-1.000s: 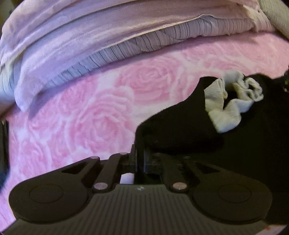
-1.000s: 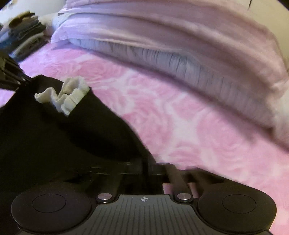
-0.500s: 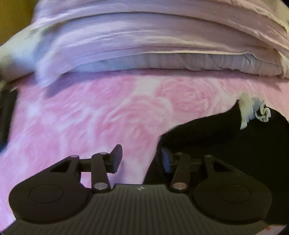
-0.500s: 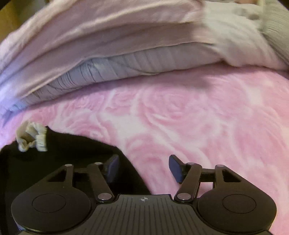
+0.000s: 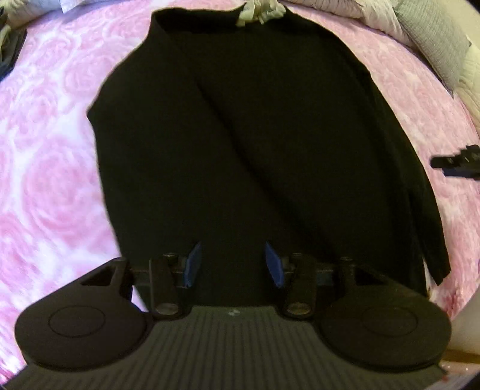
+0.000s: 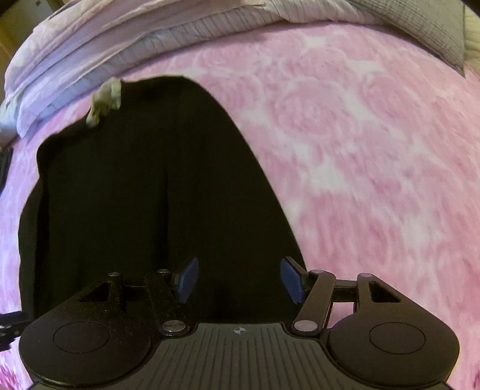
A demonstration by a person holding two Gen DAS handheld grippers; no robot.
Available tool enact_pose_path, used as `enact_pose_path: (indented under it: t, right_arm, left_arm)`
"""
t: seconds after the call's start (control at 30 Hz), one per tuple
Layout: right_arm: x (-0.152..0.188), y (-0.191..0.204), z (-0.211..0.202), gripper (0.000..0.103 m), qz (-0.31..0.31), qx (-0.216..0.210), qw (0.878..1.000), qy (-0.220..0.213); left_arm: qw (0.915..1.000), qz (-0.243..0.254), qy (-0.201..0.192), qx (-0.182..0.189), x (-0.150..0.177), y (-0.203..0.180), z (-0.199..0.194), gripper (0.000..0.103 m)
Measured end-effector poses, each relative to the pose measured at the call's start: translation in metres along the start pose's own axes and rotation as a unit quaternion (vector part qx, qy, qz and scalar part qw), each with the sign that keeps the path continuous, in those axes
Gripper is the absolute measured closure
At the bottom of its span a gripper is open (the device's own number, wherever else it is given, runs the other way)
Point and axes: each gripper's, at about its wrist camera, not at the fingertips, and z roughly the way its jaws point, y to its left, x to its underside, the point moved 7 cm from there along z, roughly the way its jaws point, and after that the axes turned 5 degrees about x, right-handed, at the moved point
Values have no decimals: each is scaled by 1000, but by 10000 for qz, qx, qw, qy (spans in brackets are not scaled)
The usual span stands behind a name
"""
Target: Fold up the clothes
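1. Both jaws stand apart with nothing clamped: the left gripper (image 5: 232, 264) and the right gripper (image 6: 238, 277) hang over the cloth.
2. Spread beneath is the pink rose-patterned blanket (image 6: 375, 150).
3. On it lies the black garment (image 5: 255, 135), flat, perhaps folded lengthwise.
4. Its cream ruffled trim (image 5: 259, 12) sits at the far edge.
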Motion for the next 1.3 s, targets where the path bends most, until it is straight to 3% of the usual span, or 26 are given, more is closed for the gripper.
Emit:
enact_pose_path:
  t: [0.07,0.13,0.27,0.4,0.5,0.53,0.57,0.63,0.73,0.83,0.97,1.07,1.13,1.2,1.3]
  right_arm:
    - [11,1,-6,45,-43,53,10000,7]
    - [18,1,-15,45,-58,121,9999,-90]
    - [27,0,-33,45,-178,167,9993,-292]
    - [33,-3,-46,45,-243,196,9987,-402]
    - [38,-6,-52,45,-228,225,9985,-449]
    - [40,-7,-54,45,-222,239,9984,-461]
    - [43,-8,-55,45,-219,244,9984,-457]
    - [52,-10,-57,45,-209,247,9986,-409]
    - [69,-16,-57,45,-213,315,9988,-319]
    - [90,-23,-59,45,-275,361,9988,-204]
    - [116,-40,-49,45,-106,332,9994,-84]
    - [126,-53,-22,45,184,260,9994,101]
    - [129,-56,-2,47,399,93,9991,129]
    - [126,-46,7,97,172,-109,9997,139]
    - [104,-39,-9,97,-660,-322,9973,-66]
  left_arm:
    - [9998,25,-14,-187,0,0,10,68]
    - [9998,29,-36,-209,-2,4,12,97]
    - [9993,-179,-322,68,-8,27,-26,99]
    - [9947,-415,-868,-356,-24,97,-93,100]
    - [9822,-699,-1166,-1300,-37,173,-137,100]
    - [9744,-871,-1238,-1661,-40,206,-148,98]
    - [9686,-1094,-1225,-1869,-40,232,-153,93]
    - [9498,-1732,-1094,-2363,-35,284,-157,93]
    - [9280,-2214,-894,-2862,-16,326,-156,92]
    - [9246,-2621,-784,-2650,6,322,-143,92]
    - [9380,-2795,-472,-1994,31,258,-102,89]
    - [9463,-2904,-296,-1385,55,199,-78,89]
    - [9503,-2872,-256,-1173,64,164,-65,89]
    - [9537,-2822,-200,-1024,69,131,-55,89]
    - [9588,-2623,-286,-1055,68,101,-59,89]
